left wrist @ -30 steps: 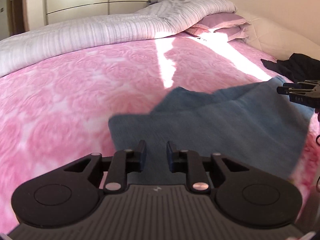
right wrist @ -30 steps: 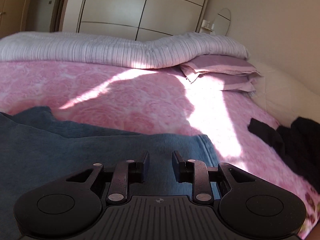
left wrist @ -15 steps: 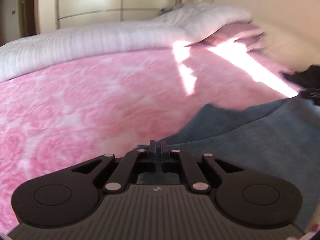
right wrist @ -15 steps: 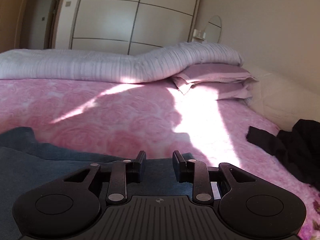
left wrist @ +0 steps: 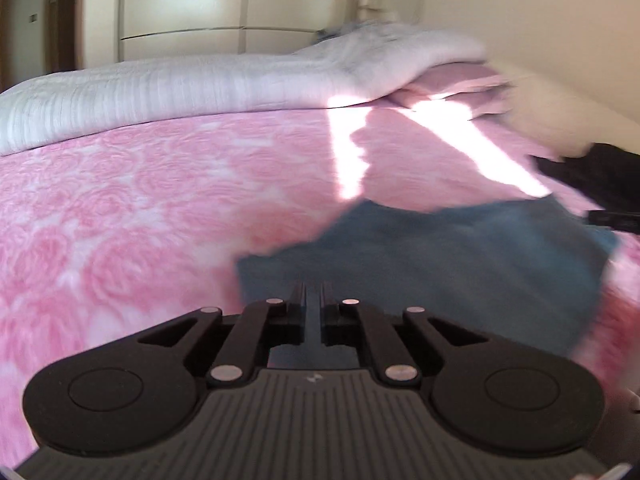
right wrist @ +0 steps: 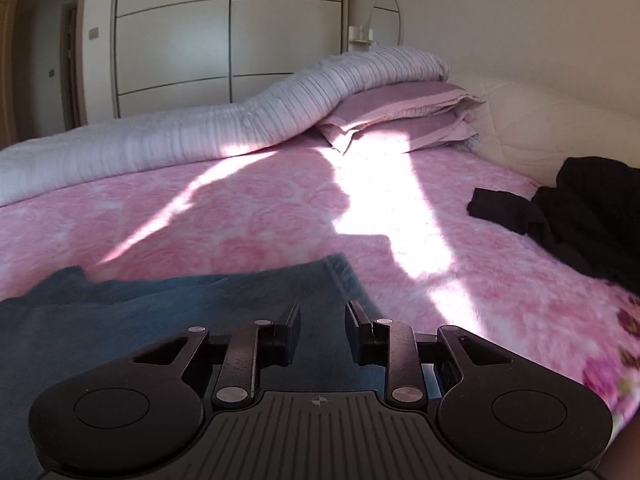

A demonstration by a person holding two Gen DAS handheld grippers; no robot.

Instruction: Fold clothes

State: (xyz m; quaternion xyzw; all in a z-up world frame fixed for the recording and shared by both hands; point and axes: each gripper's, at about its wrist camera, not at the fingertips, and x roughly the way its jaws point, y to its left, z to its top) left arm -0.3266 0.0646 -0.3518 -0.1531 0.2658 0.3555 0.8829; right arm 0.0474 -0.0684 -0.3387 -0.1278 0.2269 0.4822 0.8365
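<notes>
I've got a big bed (right wrist: 248,220) under a pink rose-pattern blanket (left wrist: 120,208), with a white striped duvet (right wrist: 200,136) rolled along the far side and purple pillows (right wrist: 404,112) at the head. A wardrobe (right wrist: 224,40) stands behind.

The thing I'm working on is the blue garment (left wrist: 460,264). It lies on the pink blanket right in front of both tools, mostly flat, with a second layer or flap showing along its far left edge in the right wrist view. Looks like a first fold is in, or one is in progress; I can't tell which. It's not a neat small packet yet, so more folds are left.

A black heap of clothes (right wrist: 580,208) sits near the head of the bed, well apart from the blue one, unfolded. I judge that's still to do.

My left tongs (left wrist: 313,300) are pinched nearly shut. Blue cloth sits right at the tips and seems to run between them, so I read it as gripping the near edge, though the view is blurred. My right tongs (right wrist: 322,320) are partly apart over the blue cloth near its right edge, with nothing clamped between the fingers that I can see.

Overall: early. One garment partway, another untouched.
</notes>
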